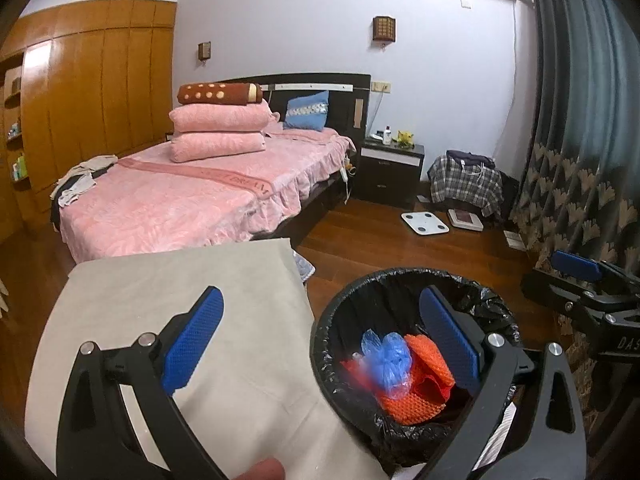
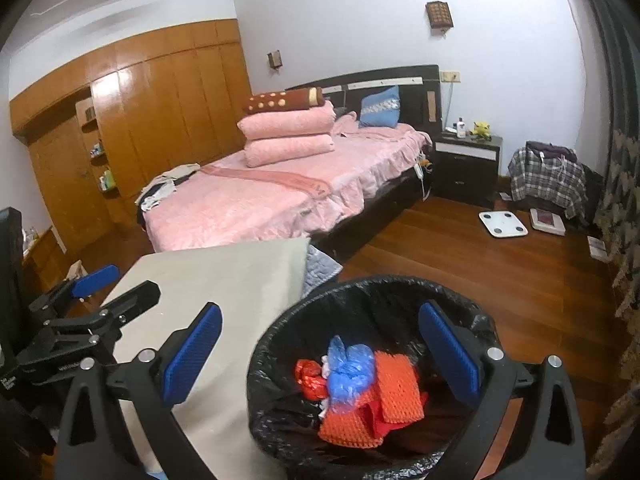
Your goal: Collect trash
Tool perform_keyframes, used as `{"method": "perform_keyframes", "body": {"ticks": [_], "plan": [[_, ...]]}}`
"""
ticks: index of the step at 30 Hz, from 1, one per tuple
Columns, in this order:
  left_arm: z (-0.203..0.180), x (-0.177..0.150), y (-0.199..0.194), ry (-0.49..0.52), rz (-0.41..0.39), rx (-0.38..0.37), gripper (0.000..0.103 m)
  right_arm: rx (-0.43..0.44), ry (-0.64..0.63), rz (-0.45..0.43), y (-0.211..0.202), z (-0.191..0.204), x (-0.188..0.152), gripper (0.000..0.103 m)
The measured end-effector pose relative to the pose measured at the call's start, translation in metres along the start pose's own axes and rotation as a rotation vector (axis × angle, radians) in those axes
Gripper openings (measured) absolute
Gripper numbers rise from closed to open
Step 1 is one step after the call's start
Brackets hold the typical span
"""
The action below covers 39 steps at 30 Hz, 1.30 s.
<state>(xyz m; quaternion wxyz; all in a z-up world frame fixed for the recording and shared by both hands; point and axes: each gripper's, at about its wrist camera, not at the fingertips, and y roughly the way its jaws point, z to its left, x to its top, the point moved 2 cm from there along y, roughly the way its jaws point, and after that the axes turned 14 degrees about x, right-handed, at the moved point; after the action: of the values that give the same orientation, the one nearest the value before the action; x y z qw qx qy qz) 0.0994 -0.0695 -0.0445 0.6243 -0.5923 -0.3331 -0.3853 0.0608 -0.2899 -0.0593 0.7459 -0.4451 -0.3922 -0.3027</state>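
Right wrist view: both our grippers, right (image 2: pixel 320 356) and left (image 1: pixel 320 344), gaped empty above the bin (image 2: pixel 280 336); its bags (image 2: pixel 348 372) looked light, crumply, best pinched at folds.

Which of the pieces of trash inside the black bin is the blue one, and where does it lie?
The crumpled blue plastic bag is the blue one. It lies on top, between the small red wrapper and the orange foam net.
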Motion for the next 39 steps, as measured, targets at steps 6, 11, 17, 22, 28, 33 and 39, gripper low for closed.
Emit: {"method": "perform_keyframes", "body": {"ticks": [6, 11, 17, 22, 28, 33, 39], "plan": [[0.009, 0.006, -0.019, -0.026, -0.025, 0.01, 0.097, 0.011, -0.038, -0.026, -0.01, 0.019, 0.008, 0.097], [0.016, 0.009, -0.034, -0.029, -0.052, 0.02, 0.097, 0.019, -0.063, -0.039, -0.015, 0.031, 0.014, 0.097], [0.02, 0.009, -0.045, -0.033, -0.066, 0.034, 0.097, 0.028, -0.085, -0.045, -0.016, 0.04, 0.016, 0.097], [0.025, 0.011, -0.05, -0.041, -0.074, 0.045, 0.097, 0.033, -0.098, -0.045, -0.016, 0.046, 0.017, 0.097], [0.028, 0.011, -0.054, -0.042, -0.076, 0.05, 0.097, 0.037, -0.102, -0.048, -0.014, 0.048, 0.018, 0.097], [0.028, 0.011, -0.054, -0.041, -0.076, 0.052, 0.097, 0.037, -0.104, -0.049, -0.015, 0.049, 0.018, 0.097], [0.028, 0.011, -0.054, -0.041, -0.077, 0.051, 0.097, 0.036, -0.102, -0.048, -0.015, 0.049, 0.017, 0.097]]}}
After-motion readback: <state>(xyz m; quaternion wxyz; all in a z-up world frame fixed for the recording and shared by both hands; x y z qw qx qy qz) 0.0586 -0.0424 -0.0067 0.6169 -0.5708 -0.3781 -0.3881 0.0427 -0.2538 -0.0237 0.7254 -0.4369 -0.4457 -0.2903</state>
